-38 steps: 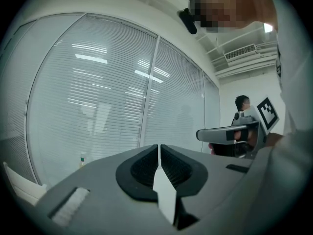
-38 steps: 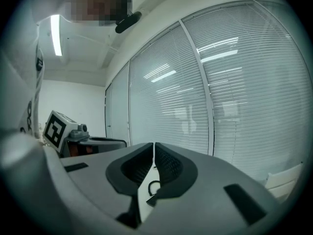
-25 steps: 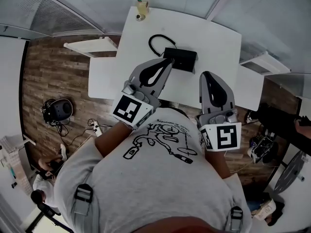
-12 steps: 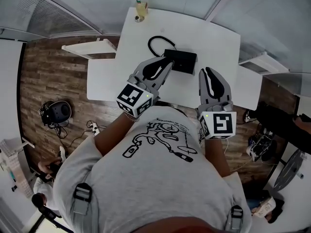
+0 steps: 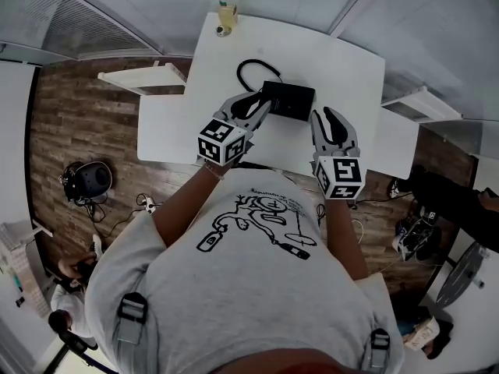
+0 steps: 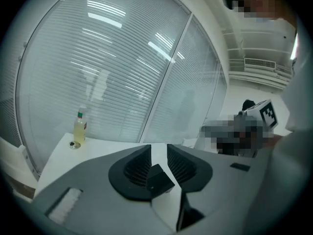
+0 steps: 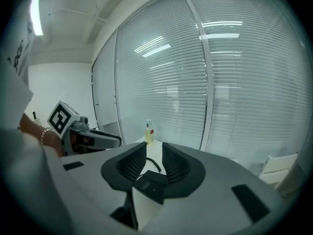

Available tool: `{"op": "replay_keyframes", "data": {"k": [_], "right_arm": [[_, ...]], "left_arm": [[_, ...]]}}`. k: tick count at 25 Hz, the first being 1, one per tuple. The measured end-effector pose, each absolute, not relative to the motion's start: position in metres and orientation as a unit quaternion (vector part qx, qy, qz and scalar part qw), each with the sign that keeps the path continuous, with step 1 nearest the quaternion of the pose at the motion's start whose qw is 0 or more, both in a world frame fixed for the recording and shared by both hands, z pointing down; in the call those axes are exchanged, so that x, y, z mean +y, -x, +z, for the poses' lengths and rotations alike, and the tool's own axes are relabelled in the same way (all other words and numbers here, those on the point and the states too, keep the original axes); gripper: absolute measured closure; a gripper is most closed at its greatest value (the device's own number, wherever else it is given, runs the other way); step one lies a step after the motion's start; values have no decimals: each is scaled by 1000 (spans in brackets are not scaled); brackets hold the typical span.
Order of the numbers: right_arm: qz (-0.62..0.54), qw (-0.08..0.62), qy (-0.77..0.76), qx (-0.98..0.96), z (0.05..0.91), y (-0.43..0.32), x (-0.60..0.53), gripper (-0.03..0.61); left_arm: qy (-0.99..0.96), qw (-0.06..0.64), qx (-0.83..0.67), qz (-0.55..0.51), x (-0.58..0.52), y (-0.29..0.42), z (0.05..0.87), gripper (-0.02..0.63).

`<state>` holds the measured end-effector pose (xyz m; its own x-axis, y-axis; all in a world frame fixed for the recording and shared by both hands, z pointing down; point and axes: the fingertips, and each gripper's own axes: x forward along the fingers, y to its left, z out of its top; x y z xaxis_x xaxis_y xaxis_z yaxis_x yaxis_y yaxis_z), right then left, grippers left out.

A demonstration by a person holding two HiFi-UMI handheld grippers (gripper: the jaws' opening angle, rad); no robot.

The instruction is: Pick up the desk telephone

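The desk telephone (image 5: pixel 290 100) sits mid-counter (image 5: pixel 343 68), its cord (image 5: pixel 248 70) looped toward the far edge. The left gripper (image 5: pixel 261 104) and right gripper (image 5: pixel 323 115) hover at its near side. Their jaws have just opened and stand released, grasping nothing. A bottle (image 5: pixel 227 10) stands at the far left corner.

This looks like an office. A white rectangular desk (image 5: pixel 343 68) stands at the far side against glass partition walls (image 7: pixel 234 82) covered by white horizontal blinds. A black desk telephone (image 5: pixel 288 100) with a looped cord sits on the desk. To the left the floor is brown wood-look planking (image 5: pixel 78 123). A slotted air vent (image 6: pixel 261 63) runs just under the ceiling.
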<state>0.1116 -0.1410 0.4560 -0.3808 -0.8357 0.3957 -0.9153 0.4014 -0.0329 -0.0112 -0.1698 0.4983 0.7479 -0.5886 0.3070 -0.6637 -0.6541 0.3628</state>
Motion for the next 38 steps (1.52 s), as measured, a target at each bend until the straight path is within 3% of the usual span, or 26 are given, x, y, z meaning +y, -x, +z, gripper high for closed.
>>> {"op": "replay_keyframes", "data": {"k": [31,38], "right_arm": [[319,241,-495,-772,668,-142,-178,422],[379,219,-488,-755,700,-148,-176,387]], "left_arm": [[-841,398,-307,199,-205,9,727,480],[-820,449,-305,180,-210,12,755,412]]}}
